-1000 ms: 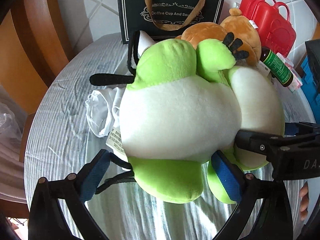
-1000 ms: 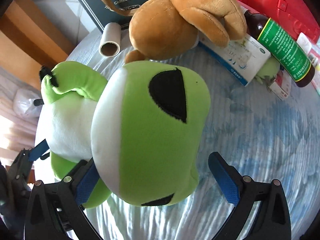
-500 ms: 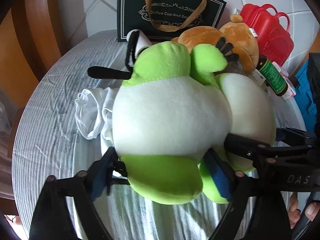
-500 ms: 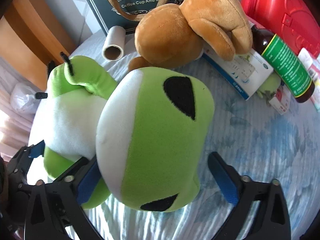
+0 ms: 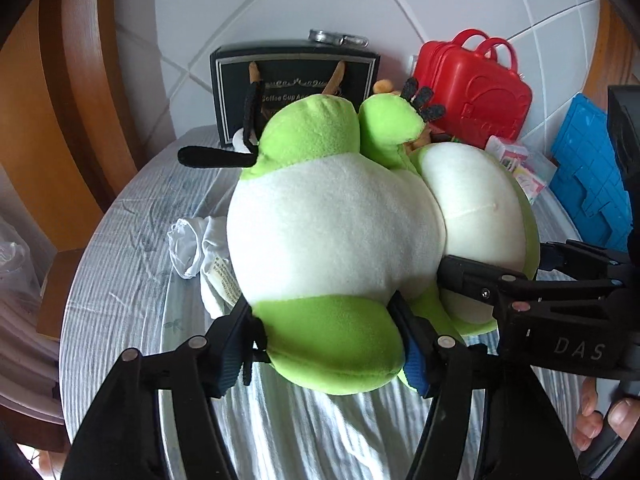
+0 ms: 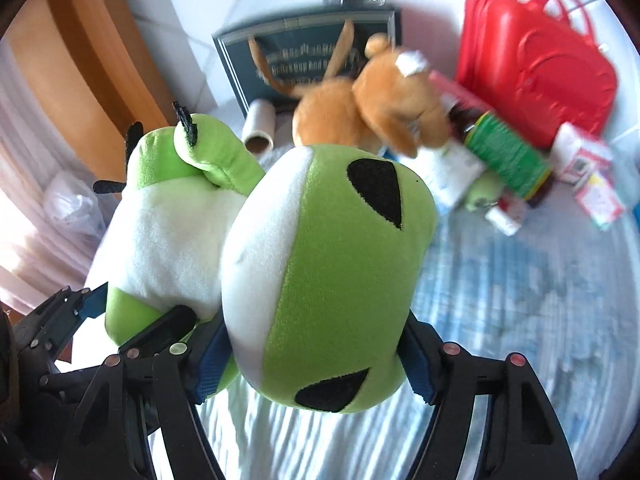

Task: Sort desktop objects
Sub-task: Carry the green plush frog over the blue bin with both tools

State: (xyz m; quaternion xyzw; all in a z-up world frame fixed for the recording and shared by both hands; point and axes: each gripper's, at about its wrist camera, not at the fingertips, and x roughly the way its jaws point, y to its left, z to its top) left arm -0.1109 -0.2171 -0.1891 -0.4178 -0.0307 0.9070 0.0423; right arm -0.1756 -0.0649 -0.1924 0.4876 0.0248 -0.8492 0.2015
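The green frog plush (image 5: 336,232) was pinched at both ends: my left gripper (image 5: 326,344) clenched its lower body, my right gripper (image 6: 316,356) clenched its head (image 6: 332,264), so the soft bulk would not sag or swing. It looked lifted clear of the striped tablecloth (image 5: 132,264), though I could not be sure. Behind lay a white cloth (image 5: 196,240), a brown plush (image 6: 368,108), a green-labelled bottle (image 6: 508,156), the dark gift bag (image 5: 296,76) and a red case (image 5: 472,88).

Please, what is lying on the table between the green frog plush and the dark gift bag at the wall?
In the right wrist view, a brown plush and a cardboard tube lie between the green frog plush and the dark gift bag.
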